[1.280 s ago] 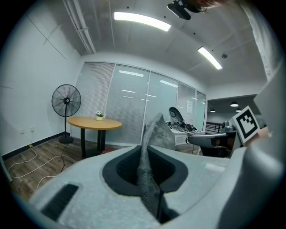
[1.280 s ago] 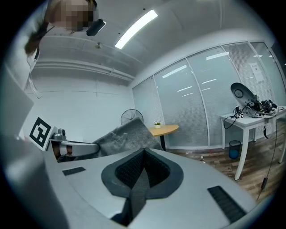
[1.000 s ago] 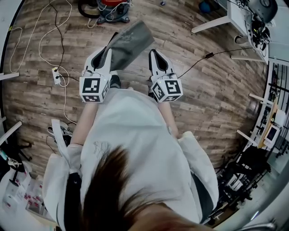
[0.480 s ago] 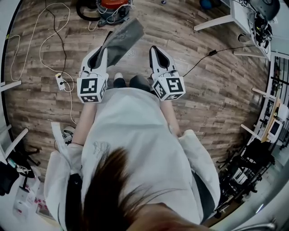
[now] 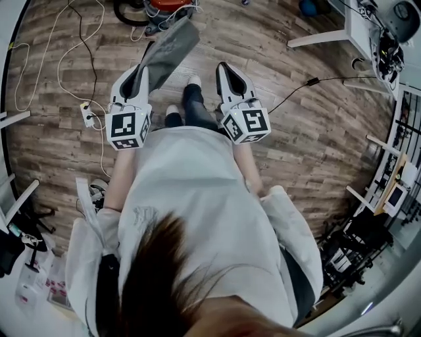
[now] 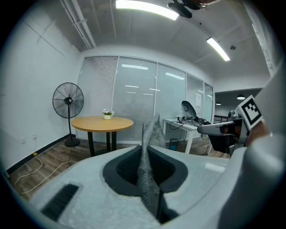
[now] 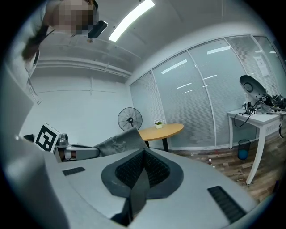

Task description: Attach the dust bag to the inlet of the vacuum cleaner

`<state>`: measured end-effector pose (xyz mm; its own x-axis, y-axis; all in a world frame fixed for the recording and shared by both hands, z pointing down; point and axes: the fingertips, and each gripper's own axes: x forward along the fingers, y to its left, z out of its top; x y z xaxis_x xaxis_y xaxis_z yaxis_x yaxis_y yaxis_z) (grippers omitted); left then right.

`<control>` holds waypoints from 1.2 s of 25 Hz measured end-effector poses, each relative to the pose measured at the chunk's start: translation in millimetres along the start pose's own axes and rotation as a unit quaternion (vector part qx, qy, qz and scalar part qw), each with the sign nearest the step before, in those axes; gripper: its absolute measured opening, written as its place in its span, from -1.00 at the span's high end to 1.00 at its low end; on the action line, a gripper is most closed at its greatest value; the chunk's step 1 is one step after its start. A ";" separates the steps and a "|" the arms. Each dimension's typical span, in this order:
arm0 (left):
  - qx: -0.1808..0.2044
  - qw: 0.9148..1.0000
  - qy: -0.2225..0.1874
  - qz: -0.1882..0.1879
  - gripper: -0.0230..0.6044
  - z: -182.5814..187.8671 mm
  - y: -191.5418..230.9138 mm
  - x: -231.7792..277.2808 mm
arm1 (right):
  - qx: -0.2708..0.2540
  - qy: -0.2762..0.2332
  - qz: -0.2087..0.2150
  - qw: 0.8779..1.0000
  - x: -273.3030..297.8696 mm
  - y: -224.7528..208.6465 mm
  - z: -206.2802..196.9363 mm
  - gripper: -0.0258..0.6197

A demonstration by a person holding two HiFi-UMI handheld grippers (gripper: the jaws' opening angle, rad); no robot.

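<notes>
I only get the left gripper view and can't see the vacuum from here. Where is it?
Observer: The head view shows the vacuum on the floor straight ahead, just past the bag's far end.
Operator: Is the right gripper on the bag too?
Observer: No. The right gripper has its jaws shut on nothing; only the left gripper pinches the bag.
Operator: Anything underfoot near my side?
Observer: A white power strip lies on the floor, left of the left gripper.
</notes>
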<state>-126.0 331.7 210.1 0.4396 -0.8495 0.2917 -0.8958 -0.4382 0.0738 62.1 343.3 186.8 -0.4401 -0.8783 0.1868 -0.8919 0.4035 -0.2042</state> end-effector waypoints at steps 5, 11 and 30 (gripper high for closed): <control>-0.003 0.999 0.002 0.038 0.80 8.2 19.3 30.0 | 0.004 0.011 0.028 1.000 38.3 -27.0 0.2 0.91; -0.001 0.997 0.004 0.078 0.80 26.5 32.3 80.1 | -0.005 0.030 0.052 0.998 81.8 -78.5 10.5 0.91; 0.002 0.991 -0.004 0.135 0.80 63.3 59.3 150.2 | 0.009 0.046 0.054 0.997 129.0 -150.9 18.5 0.91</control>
<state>-108.9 159.5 197.9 0.1850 -0.9381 0.2929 -0.9805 -0.1964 -0.0099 141.9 164.4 223.9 -0.5419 -0.8025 0.2496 -0.8371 0.4889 -0.2452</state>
